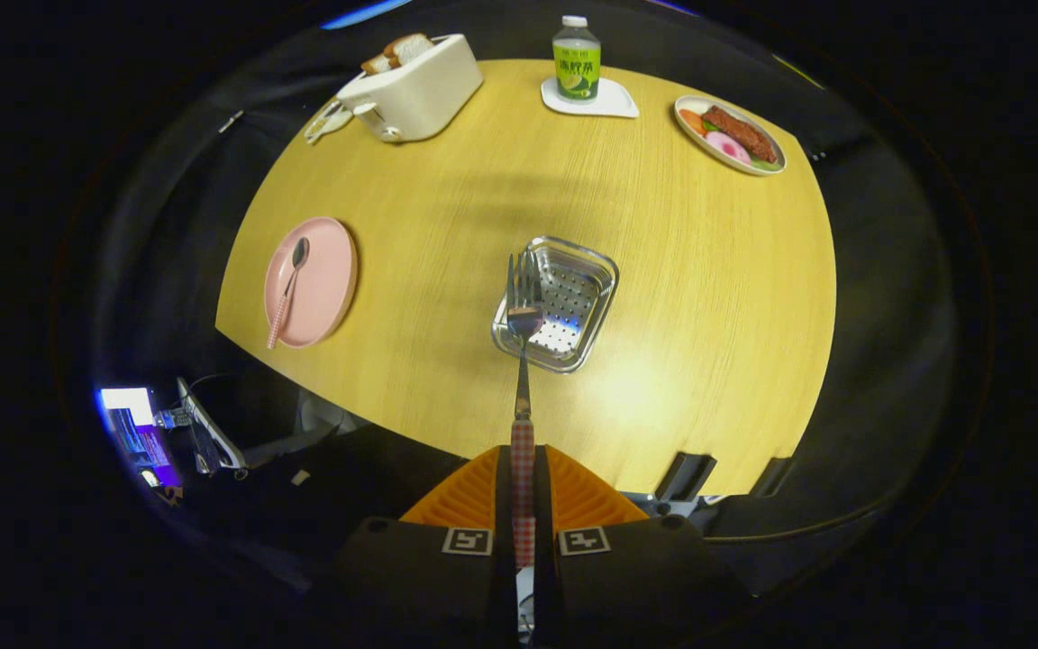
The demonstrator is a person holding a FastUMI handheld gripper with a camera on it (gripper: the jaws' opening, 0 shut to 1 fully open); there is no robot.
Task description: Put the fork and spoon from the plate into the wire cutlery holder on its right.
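Steel fork clamped in claw, over holder

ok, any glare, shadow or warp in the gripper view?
Gripper view: bright glare patch on the table just beyond the cutlery holder; soft shadow band further back; fisheye bends the table edge; the fork, held in the gripper jaws, looks sharp.

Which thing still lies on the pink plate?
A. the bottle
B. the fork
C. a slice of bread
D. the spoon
D. The spoon lies on the pink plate, while the tool is shut on the fork, whose tines hang over the metal cutlery holder.
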